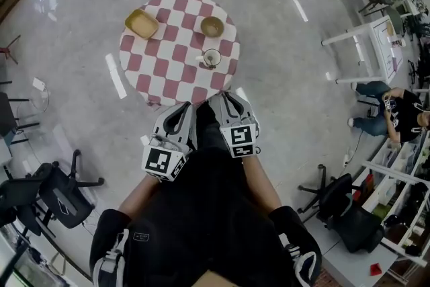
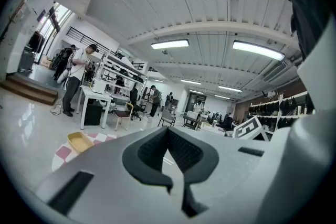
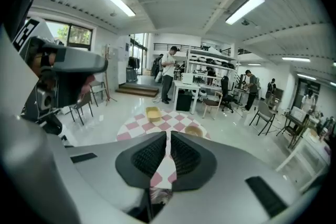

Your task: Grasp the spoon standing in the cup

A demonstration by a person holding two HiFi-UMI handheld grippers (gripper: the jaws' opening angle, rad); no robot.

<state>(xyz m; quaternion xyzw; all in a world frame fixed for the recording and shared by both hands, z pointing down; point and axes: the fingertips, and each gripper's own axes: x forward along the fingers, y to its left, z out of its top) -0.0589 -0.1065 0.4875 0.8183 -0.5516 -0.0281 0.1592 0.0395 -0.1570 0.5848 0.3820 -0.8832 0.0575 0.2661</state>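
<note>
A clear cup with a spoon standing in it sits near the right front edge of a round table covered in red and white checks. Both grippers hang in front of my body, short of the table and pointing toward it. My left gripper is shut with nothing between its jaws, and so is my right gripper. In the right gripper view the jaws meet over the checked table and hide the cup. The left gripper view shows closed jaws and only the table's left edge.
A yellow tray lies at the table's far left and a tan bowl at its far right; both show in the right gripper view, tray and bowl. Office chairs, white desks and people stand around the shiny floor.
</note>
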